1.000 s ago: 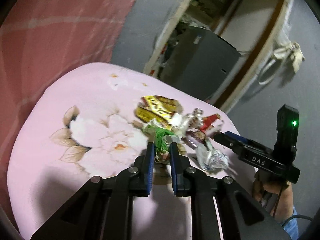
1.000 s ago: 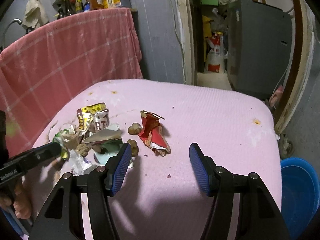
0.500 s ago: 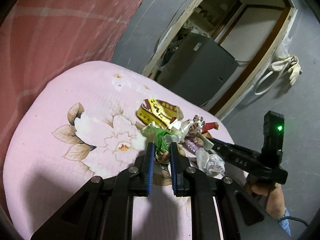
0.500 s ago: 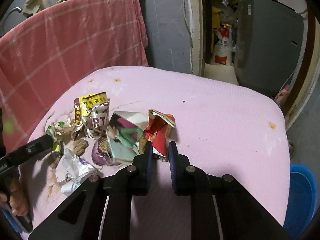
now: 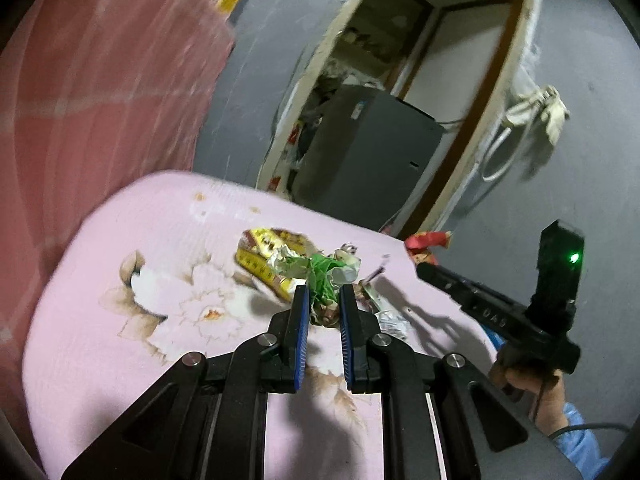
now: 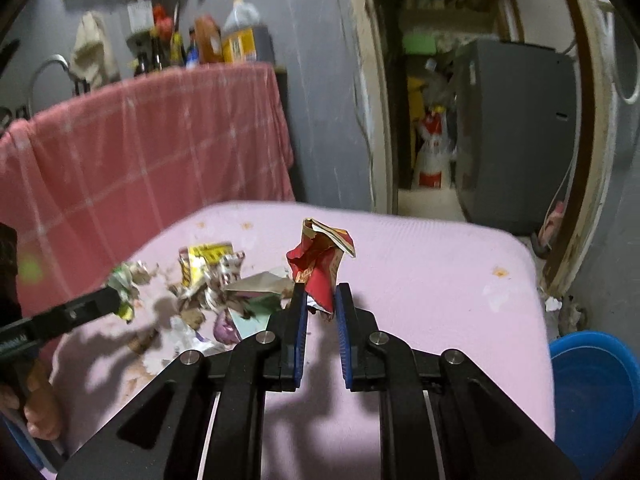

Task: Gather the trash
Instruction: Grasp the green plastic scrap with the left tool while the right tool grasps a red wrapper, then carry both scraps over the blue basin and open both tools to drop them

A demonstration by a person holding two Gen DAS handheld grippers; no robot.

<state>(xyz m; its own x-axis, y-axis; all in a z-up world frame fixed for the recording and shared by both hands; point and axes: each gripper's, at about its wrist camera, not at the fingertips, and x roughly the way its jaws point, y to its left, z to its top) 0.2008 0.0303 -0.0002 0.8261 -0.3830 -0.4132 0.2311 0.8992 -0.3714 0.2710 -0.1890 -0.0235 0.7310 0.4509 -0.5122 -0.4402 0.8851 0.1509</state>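
Pink cloth (image 6: 420, 264), ribbed and printed with pale flowers near its left end, covers the table, and a red checked cloth (image 6: 152, 152) hangs over the counter behind it at far left, bottles (image 6: 224, 40) lined along the top. Grey wall runs rightward to an open doorway where a grey cabinet (image 6: 516, 128) stands, and a blue tub (image 6: 596, 384) sits on the floor off the table's right corner. On the cloth, left of centre, lies the trash pile (image 6: 208, 292): a yellow wrapper (image 5: 260, 256), torn paper, a silvery scrap and brown bits (too blurred to name singly). From the left wrist view, the left gripper (image 5: 323, 304) is clamped on a green-and-white crumpled wrapper (image 5: 320, 276), which stands up between the blue pads (image 5: 301, 320) above the near edge of the pile, just right of the yellow wrapper. From the right wrist view, the right gripper (image 6: 321, 300) pinches the lower end of a red crumpled wrapper (image 6: 320, 260); the wrapper rises upright out of the fingertips, lifted off the cloth, at the pile's right edge, with the bare pink cloth beyond it to the right.
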